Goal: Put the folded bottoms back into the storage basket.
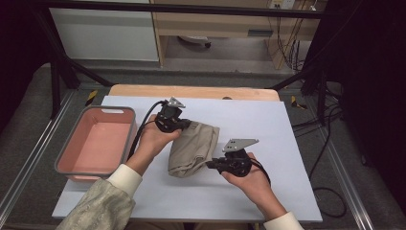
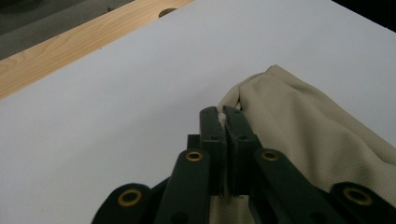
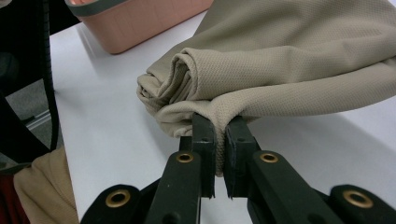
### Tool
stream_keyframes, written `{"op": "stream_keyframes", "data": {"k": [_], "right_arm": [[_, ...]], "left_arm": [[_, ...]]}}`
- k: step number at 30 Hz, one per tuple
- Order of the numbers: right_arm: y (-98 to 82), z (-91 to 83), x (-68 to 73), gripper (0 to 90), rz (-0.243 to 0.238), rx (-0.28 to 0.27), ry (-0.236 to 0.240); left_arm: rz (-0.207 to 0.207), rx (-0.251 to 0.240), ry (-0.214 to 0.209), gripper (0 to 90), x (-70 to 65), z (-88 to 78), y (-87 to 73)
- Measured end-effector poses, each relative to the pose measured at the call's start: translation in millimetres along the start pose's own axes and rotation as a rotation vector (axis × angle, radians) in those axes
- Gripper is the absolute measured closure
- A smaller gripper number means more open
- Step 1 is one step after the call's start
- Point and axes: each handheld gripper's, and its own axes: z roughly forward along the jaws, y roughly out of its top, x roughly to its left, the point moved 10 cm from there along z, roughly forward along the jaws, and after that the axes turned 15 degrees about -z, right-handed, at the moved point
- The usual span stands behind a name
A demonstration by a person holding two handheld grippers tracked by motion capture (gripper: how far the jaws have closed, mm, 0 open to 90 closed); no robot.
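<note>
Beige cloth (image 1: 194,148) (folded), long axis upper-right to lower-left, both grippers pinching.

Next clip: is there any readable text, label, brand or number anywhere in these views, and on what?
None can be read.
Cloth, bin, white mat: no print shows.
Left gripper and right gripper, both shut on the cloth: no markings.
Wall plate at the top of the high view: too small and blurred to tell.

Beige garment (image 3: 299,60) of fine-textured matt knit cloth; pink bin (image 1: 95,143), smooth plastic, grey rim; white table cover (image 2: 116,116) matt, smooth; pale wood tabletop edge (image 1: 191,91).
</note>
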Motion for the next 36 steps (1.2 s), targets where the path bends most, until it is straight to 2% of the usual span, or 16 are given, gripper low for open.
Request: {"op": "stream_keyframes", "data": {"k": [36], "right_arm": [[33.1,8.7,6.3,85.2,-0.045,-0.019,0.027]], "left_arm": [[-0.02,-0.022,-0.002,87.9,14.8,-26.0,8.1]]}}
